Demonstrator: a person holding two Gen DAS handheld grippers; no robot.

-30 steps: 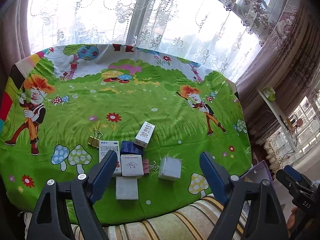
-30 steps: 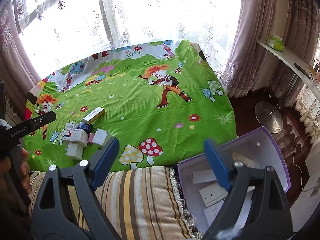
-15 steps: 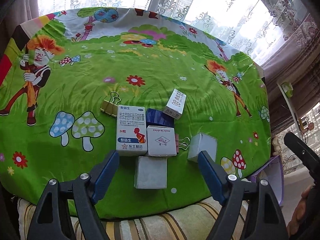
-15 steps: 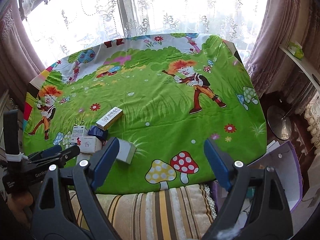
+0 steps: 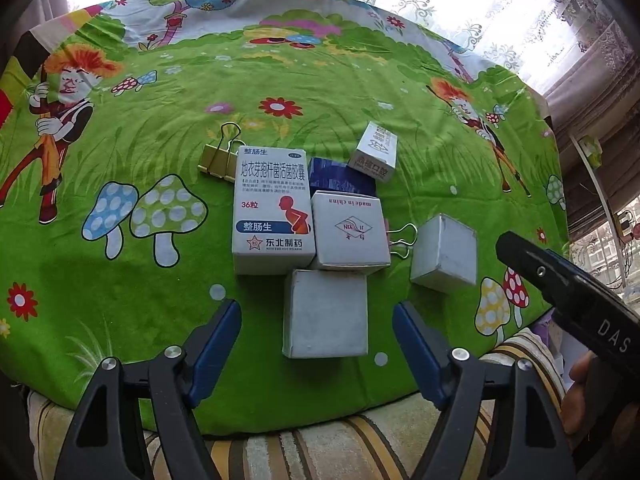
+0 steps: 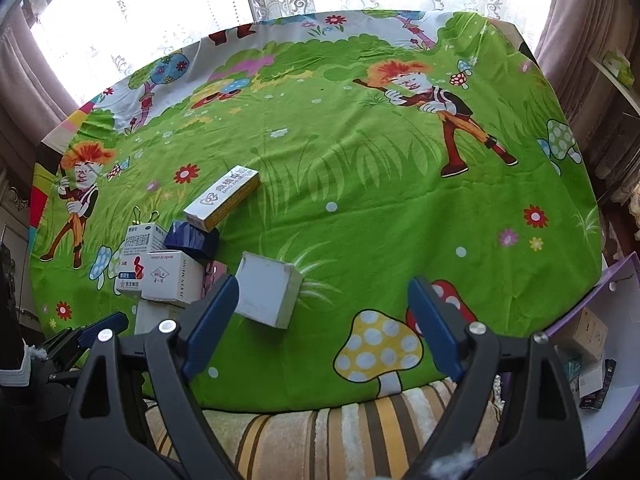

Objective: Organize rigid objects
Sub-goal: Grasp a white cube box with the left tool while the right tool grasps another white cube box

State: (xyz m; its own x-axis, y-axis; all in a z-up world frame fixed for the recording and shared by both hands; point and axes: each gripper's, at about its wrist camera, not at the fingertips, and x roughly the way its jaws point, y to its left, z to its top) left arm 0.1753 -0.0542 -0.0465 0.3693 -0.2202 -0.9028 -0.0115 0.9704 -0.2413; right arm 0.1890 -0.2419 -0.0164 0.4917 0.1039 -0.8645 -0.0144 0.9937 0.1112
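left tongs apart, hovering over plain grey box at near edge of bench, not touching it. right tongs apart, holding nothing; grey cube box just beside left finger. behind plain box: medicine box, white "made in china" box, blue box, small white box, gold binder clip. purple bin off bench's right edge, holding boxes.

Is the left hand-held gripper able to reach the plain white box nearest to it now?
Probably yes. The left hand-held gripper is open, and the plain white box lies straight ahead between its fingers. Nothing lies in between; only the "made in china" box touches its far edge.
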